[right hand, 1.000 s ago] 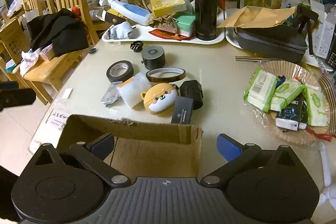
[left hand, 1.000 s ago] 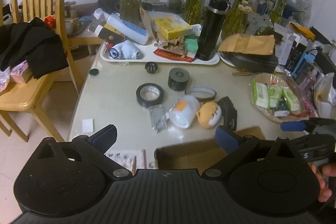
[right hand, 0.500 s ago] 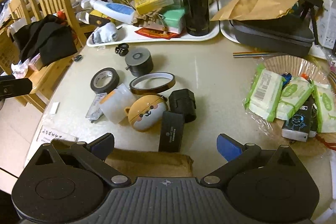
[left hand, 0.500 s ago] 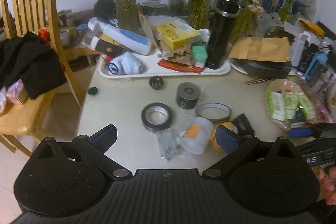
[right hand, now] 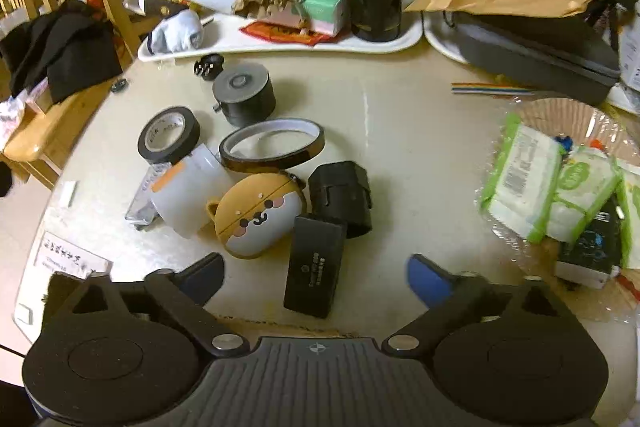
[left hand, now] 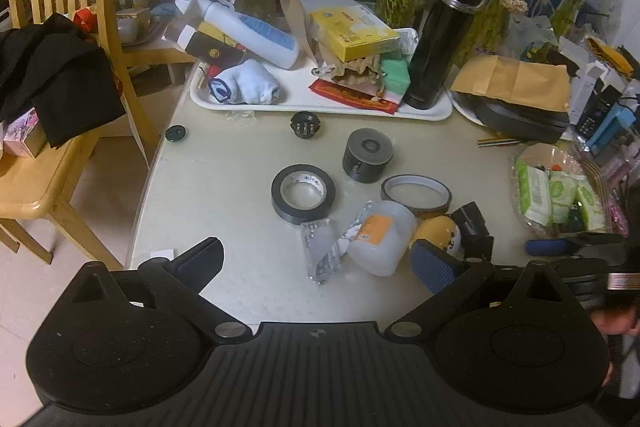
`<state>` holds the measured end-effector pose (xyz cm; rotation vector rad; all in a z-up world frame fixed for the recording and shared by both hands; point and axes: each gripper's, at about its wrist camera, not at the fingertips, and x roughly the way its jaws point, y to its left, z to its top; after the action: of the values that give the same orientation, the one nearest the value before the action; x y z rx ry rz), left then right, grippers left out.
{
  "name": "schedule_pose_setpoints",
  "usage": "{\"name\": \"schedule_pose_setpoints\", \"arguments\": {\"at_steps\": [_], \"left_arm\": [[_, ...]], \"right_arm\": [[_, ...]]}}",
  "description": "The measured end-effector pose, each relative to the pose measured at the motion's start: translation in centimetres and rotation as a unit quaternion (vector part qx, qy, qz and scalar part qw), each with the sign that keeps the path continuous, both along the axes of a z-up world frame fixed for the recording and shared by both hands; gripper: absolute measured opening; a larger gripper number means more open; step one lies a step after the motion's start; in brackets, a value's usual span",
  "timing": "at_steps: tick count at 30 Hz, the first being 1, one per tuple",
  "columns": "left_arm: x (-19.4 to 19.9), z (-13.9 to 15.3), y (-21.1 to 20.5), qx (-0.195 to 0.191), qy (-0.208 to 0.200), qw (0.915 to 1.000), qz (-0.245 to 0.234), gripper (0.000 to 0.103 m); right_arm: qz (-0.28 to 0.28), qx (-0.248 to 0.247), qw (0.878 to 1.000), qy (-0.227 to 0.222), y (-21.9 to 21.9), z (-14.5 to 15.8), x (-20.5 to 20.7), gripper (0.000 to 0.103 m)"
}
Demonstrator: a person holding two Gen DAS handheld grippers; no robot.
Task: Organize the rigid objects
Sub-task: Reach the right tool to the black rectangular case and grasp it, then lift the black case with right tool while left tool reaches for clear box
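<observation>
Loose rigid objects lie mid-table: a black tape roll [left hand: 303, 193] [right hand: 169, 135], a thin brown tape ring [left hand: 416, 190] [right hand: 272, 145], a grey cylinder [left hand: 368, 155] [right hand: 244, 94], a white jar [left hand: 380, 238] [right hand: 188, 193], a dog-face case [right hand: 258, 215] [left hand: 436, 233], a black cube [right hand: 342, 197] and a flat black box [right hand: 316, 265]. My left gripper [left hand: 318, 261] is open and empty, just short of the jar. My right gripper [right hand: 316, 277] is open and empty, with the flat black box between its fingers.
A white tray [left hand: 434, 113] with a black flask [left hand: 440, 39], bottle and boxes stands at the back. A wicker basket [right hand: 576, 115] of wipe packs sits right. A wooden chair [left hand: 60, 39] with black cloth stands left. A cardboard edge [right hand: 280, 325] shows below the right gripper.
Both grippers have moved forward over the table toward the pile. The cardboard box has dropped almost out of both views. Both stay open.
</observation>
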<state>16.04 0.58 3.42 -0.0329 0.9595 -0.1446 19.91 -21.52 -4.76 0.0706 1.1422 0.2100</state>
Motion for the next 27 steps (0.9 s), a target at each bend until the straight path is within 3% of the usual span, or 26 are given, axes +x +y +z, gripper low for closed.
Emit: {"name": "schedule_pose_setpoints", "arguments": {"at_steps": [11, 14, 15, 16, 27], "left_arm": [[0.0, 0.0, 0.2, -0.022, 0.005, 0.9997, -0.001, 0.102], [0.0, -0.1, 0.1, -0.023, 0.007, 0.9997, -0.004, 0.102], [0.0, -0.2, 0.0, -0.023, 0.008, 0.9997, -0.005, 0.102], [0.0, -0.2, 0.0, -0.023, 0.008, 0.9997, -0.007, 0.102], [0.3, -0.5, 0.3, -0.022, -0.002, 0.9998, -0.001, 0.102]], "right_arm": [[-0.016, -0.023, 0.999, 0.027, 0.9, -2.8, 1.5, 0.070], [-0.018, -0.030, 0.999, 0.031, 0.9, -3.4, 1.7, 0.057], [-0.018, -0.029, 0.999, 0.030, 0.9, -3.6, 1.6, 0.043], [-0.017, -0.024, 0.999, 0.031, 1.0, -3.6, 1.6, 0.036], [-0.005, -0.027, 0.999, -0.040, 0.9, 1.0, 0.5, 0.036]]}}
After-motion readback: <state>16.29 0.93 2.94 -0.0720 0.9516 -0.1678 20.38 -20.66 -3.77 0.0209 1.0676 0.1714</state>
